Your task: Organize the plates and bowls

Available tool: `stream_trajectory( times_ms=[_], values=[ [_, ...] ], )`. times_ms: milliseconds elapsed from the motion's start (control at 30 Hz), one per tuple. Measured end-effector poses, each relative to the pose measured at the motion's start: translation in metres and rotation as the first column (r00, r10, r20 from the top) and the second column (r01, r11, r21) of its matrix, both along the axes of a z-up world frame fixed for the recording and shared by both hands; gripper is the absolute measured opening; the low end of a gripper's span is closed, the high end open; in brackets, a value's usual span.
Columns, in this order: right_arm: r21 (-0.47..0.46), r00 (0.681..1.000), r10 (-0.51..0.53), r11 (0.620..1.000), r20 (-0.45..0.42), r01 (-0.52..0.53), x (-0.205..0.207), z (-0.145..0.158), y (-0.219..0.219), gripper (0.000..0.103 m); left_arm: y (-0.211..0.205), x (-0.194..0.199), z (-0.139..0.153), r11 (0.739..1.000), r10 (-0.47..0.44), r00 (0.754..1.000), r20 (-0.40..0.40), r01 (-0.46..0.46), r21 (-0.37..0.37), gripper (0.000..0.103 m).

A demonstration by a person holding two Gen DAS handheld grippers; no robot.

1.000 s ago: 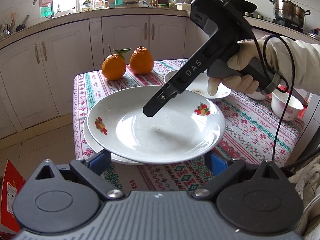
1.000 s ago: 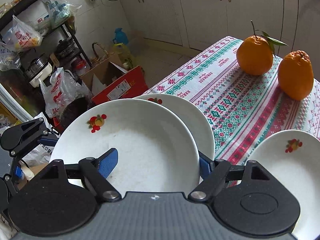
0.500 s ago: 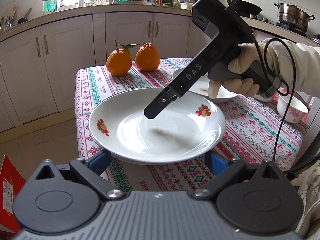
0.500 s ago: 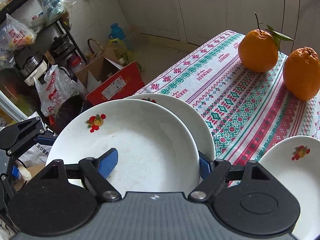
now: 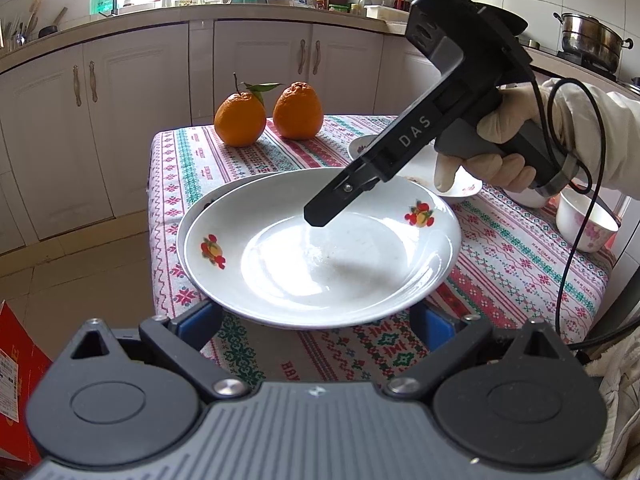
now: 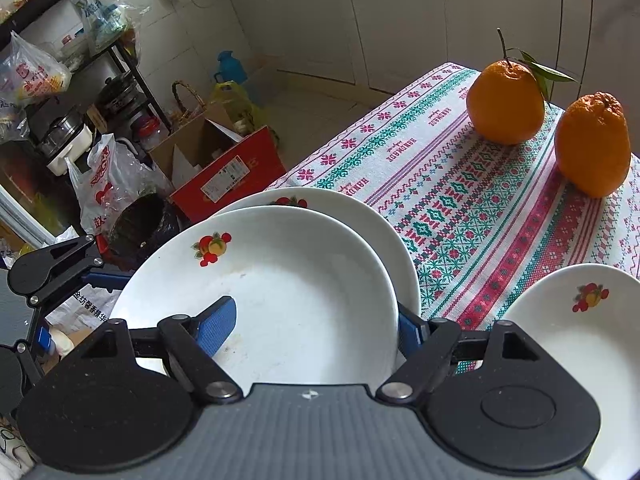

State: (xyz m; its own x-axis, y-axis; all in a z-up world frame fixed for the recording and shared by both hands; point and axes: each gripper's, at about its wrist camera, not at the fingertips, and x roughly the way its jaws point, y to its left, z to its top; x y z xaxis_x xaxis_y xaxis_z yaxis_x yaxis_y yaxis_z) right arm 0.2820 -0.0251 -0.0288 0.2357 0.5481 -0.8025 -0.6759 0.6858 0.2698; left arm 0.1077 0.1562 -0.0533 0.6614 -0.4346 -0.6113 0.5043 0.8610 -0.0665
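Note:
Two white plates with fruit prints overlap at the table's near corner. The top plate (image 5: pixel 320 264) (image 6: pixel 288 280) is tilted above the lower plate (image 5: pixel 224 196) (image 6: pixel 360 208). My right gripper (image 6: pixel 312 326) (image 5: pixel 320 220) is shut on the top plate's rim, with one blue pad on its inner face and the other behind the rim. My left gripper (image 5: pixel 314 324) is open, its fingers spread wide just under the plate's near edge. A third plate (image 6: pixel 580 332) (image 5: pixel 456 184) lies on the cloth to the right.
Two oranges (image 5: pixel 240 120) (image 5: pixel 298 110) stand at the table's far end on the patterned cloth (image 5: pixel 520 264). A small flowered bowl (image 5: pixel 584 224) sits at the right edge. Off the table's left side, a red box (image 6: pixel 228 176), bags and a shelf crowd the floor.
The right gripper keeps the same hold on the top plate. In the left wrist view, the lower plate's rim showed at the near left before and now peeks out at the far left.

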Motion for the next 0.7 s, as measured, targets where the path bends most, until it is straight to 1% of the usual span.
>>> stream_trajectory(
  times_ms=[600, 700],
  values=[
    [0.008, 0.999, -0.040, 0.999, 0.015, 0.040, -0.014, 0.009, -0.013, 0.085, 0.000, 0.002, -0.002, 1.000, 0.013, 1.000, 0.000, -0.013, 0.004, 0.099],
    [0.011, 0.999, -0.048, 0.999, 0.020, 0.048, -0.017, 0.010, -0.016, 0.085, -0.001, 0.002, -0.002, 1.000, 0.010, 1.000, 0.012, -0.010, 0.019, 0.099]
  ],
)
